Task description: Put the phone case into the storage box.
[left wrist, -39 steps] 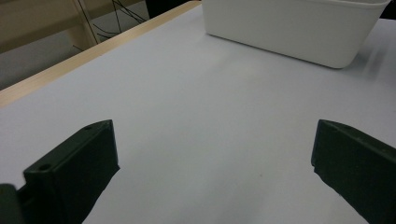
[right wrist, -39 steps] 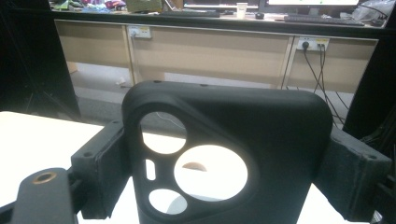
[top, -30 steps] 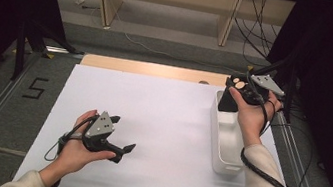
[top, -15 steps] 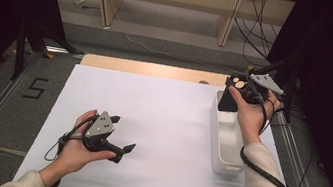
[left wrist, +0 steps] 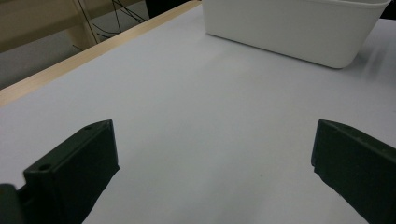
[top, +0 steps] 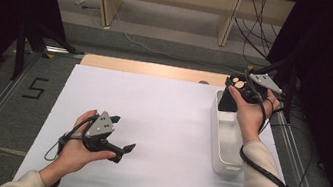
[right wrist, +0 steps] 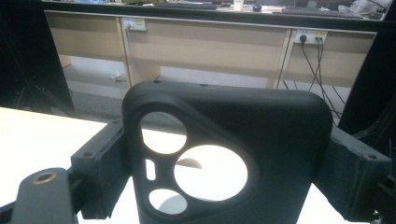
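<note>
Holding much as a second ago, the right gripper (top: 233,91) pinches a black phone case (right wrist: 219,154) above the far end of the white bin (top: 225,156); the left gripper (top: 122,134) rests spread over the table (top: 165,118), well apart.

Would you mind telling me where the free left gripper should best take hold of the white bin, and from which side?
Grip the white bin's near long wall from above, one jaw inside, one outside: it is an open-topped, thin-walled, narrow trough, and that wall faces the open left gripper.
</note>
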### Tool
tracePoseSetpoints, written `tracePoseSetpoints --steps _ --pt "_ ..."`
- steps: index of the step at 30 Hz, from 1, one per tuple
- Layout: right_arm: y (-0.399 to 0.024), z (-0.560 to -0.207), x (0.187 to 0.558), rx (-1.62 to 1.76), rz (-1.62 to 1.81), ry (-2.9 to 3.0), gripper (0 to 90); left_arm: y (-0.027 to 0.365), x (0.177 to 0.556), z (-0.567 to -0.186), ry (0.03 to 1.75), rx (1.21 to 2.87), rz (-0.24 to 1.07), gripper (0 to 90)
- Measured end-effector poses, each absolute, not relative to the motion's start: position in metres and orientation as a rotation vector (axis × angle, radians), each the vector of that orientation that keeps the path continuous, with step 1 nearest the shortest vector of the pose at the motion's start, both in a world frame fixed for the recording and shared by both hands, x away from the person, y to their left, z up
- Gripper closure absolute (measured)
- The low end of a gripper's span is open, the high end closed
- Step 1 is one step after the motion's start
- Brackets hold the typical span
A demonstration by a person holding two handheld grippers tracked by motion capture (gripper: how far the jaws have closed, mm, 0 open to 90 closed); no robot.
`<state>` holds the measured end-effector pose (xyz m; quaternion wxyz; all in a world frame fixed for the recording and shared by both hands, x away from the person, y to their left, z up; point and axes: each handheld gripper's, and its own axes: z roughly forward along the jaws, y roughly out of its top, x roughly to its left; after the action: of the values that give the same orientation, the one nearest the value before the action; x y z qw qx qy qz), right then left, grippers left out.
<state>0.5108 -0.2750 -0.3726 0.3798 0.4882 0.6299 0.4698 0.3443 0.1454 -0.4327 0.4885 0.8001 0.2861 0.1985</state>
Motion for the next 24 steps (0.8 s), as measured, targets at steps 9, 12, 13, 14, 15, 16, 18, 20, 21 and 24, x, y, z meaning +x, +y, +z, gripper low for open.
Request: tracePoseSetpoints --steps 9,12,13,14,15,16,18,20,21,24 --pt "-0.2761 -0.3749 0.5139 1.252 1.186 1.614 15.5 0.1454 0.3444 -0.4326 0.696 1.943 0.482 0.1" --pt "-0.2766 -0.3763 0.5151 1.252 1.183 1.614 15.5 0.1455 0.3445 -0.4328 0.696 1.944 0.482 0.1" --pt "-0.2765 -0.3766 0.5153 1.253 1.181 1.616 15.5 0.1456 0.3445 -0.4327 0.695 1.945 0.482 0.1" --pt "-0.2762 -0.3769 0.5157 1.253 1.181 1.618 15.5 0.1456 0.3445 -0.4327 0.696 1.945 0.482 0.1" --pt "-0.276 -0.3772 0.5161 1.25 1.179 1.618 15.5 0.1454 0.3444 -0.4328 0.698 1.943 0.481 0.0" --pt "-0.2759 -0.3772 0.5162 1.251 1.176 1.62 15.5 0.1456 0.3446 -0.4327 0.694 1.946 0.482 0.1" --pt "-0.2755 -0.3772 0.5169 1.252 1.174 1.623 15.5 0.1456 0.3446 -0.4328 0.695 1.946 0.482 0.0" --pt "-0.2751 -0.3775 0.5179 1.248 1.173 1.624 15.5 0.1455 0.3445 -0.4329 0.696 1.945 0.481 0.1" --pt "-0.275 -0.3777 0.5185 1.245 1.169 1.626 15.5 0.1456 0.3446 -0.4329 0.694 1.946 0.481 0.1" --pt "-0.2744 -0.3787 0.52 1.244 1.165 1.628 15.5 0.1456 0.3446 -0.4328 0.697 1.943 0.48 0.1"
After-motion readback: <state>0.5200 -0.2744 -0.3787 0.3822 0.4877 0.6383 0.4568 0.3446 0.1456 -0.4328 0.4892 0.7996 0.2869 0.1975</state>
